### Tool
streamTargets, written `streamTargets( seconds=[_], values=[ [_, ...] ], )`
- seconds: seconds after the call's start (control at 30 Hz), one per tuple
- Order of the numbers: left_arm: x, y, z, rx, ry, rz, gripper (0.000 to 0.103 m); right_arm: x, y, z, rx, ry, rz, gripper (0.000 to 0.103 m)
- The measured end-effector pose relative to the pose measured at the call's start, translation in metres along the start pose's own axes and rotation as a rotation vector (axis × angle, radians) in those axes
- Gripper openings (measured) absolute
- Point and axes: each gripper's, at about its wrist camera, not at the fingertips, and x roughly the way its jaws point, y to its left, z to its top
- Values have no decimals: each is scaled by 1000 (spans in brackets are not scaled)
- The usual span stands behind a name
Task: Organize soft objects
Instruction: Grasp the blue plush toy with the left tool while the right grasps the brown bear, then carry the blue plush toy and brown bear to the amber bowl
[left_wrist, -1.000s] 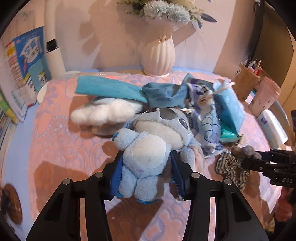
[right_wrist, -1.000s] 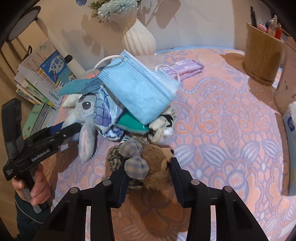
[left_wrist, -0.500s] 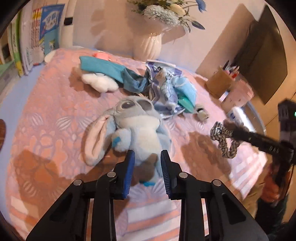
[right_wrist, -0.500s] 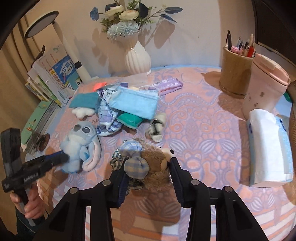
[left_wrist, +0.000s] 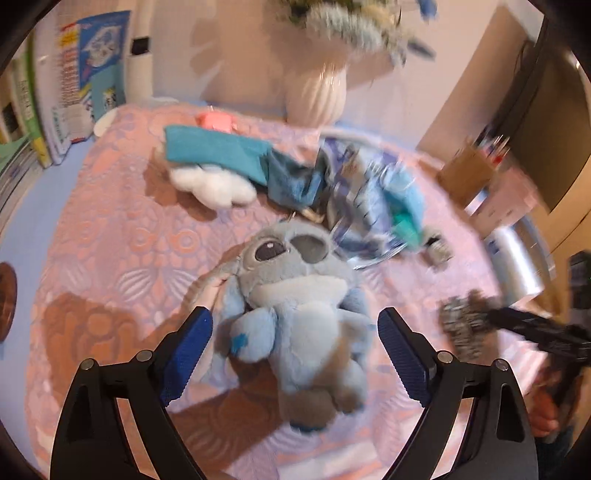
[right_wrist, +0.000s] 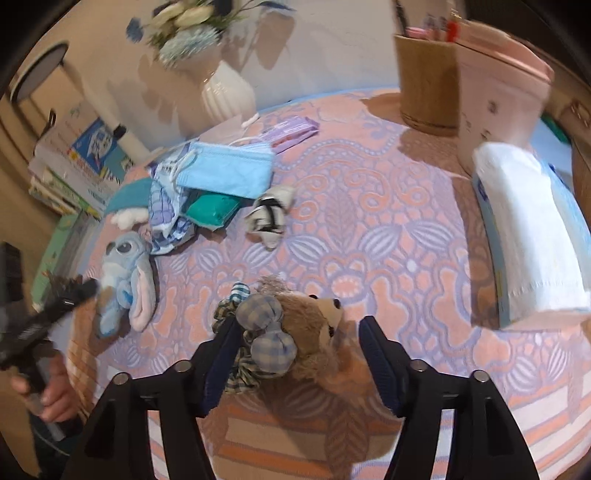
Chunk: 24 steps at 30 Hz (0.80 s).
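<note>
Now I am at the letting-go step on both sides, as I read it, with two toys brought to the near edge of the patterned cloth (right_wrist: 388, 229). Starting at the left, my left gripper (left_wrist: 294, 325) has just been opening and its jaws stand wide, the blue pads clear of the blue plush (left_wrist: 306, 317) that lies on its back between them, head toward the far side. Beyond it, at the far left, the white fluffy piece (left_wrist: 214, 182) and the teal cloth (left_wrist: 214, 151) lie together, and to their right sits the heap with the blue face mask (right_wrist: 225, 171) on top, near the white vase (right_wrist: 227, 94). A small striped bundle (right_wrist: 269, 214) lies alone just right of that heap. Moving right, my right gripper (right_wrist: 295, 328) has also just been opening; the brown bear (right_wrist: 314, 328) with its checked bow lies between the jaws, the right pad plainly clear of it, the left pad close against the bow, so I judge it released or nearly so. At the far right are the white tissue pack (right_wrist: 532, 229) and the pen holder (right_wrist: 424, 85). Next, I think, I should draw both grippers back without dragging the toys, then reach to the far heap for the following soft piece, likely the mask or the striped bundle
</note>
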Motion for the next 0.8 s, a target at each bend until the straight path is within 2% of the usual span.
streamTargets(
  seconds=[0.03, 0.1, 0.13, 0.17, 0.23, 0.3, 0.4, 0.47, 0.6, 0.8],
  values=[
    [6, -4, -1, 17, 8, 25, 90, 0, -1, -1, 13, -3, 12, 82],
    [17, -11, -2, 43, 7, 38, 87, 2, 1, -4, 17, -2, 29, 83],
    [20, -11, -2, 46, 7, 44, 75, 5, 6, -4, 9, 4, 34, 83],
    [23, -13, -3, 60, 5, 69, 71, 8, 8, -5, 4, 6, 33, 83],
    [20, -14, -5, 84, -16, 99, 55, 14, 16, -6, -3, -9, 5, 83],
    [13, -13, -7, 86, -39, 92, 51, 20, 23, -8, -22, -11, -16, 82],
    [5, -10, -8, 60, -60, 85, 50, 28, 41, -11, -110, -28, -126, 63],
    [-1, -10, -9, 47, -76, 57, 50, 24, 54, -15, -174, -75, -171, 39],
    [-19, -20, -6, 46, -128, 13, 50, -3, 72, -19, -262, -220, -260, 38],
    [-50, -47, 7, 92, -219, -22, 50, -42, 71, -11, -261, -319, -268, 38]
  ],
)
